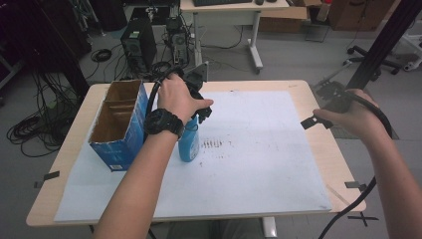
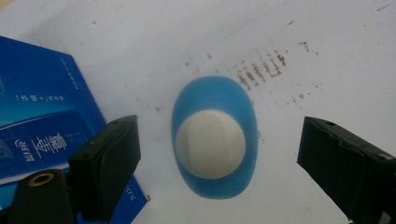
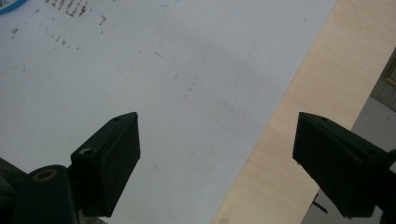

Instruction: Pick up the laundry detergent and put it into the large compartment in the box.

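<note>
Presently on the table: one blue bottle (image 1: pixel 189 145) with a white cap (image 2: pixel 210 144), standing upright on the white sheet (image 1: pixel 259 149) that covers most of the wooden tabletop (image 1: pixel 326 149), left of the sheet's middle and just beside the blue cardboard box (image 1: pixel 118 127); whether bottle and box touch cannot be told. The box stands open at the top, brown inside, with dividers across it, near the sheet's left edge. A patch of short brown marks (image 1: pixel 213 144) lies on the sheet just right of the bottle. Left gripper (image 2: pixel 219 158): held by the left hand (image 1: pixel 176 98), which wears a black wristwatch (image 1: pixel 164 122), directly above the bottle and pointing down at it. In the left gripper view its two black jaws stand wide, one on either side of the white cap, with clear gaps between each pad and the bottle; nothing is gripped. A corner of the blue box with printed white characters shows behind the left-hand jaw in that view. Right gripper (image 3: pixel 217 163): held by the right hand (image 1: pixel 356 117) at the right edge of the table, well apart from bottle and box. Its jaws stand wide apart with nothing between them, over the border where the white sheet meets bare wood. Beyond the table: a black computer tower (image 1: pixel 139 45), coiled cables on a grey floor (image 1: pixel 298 59), and the legs of a further desk (image 1: pixel 255 45).
</note>
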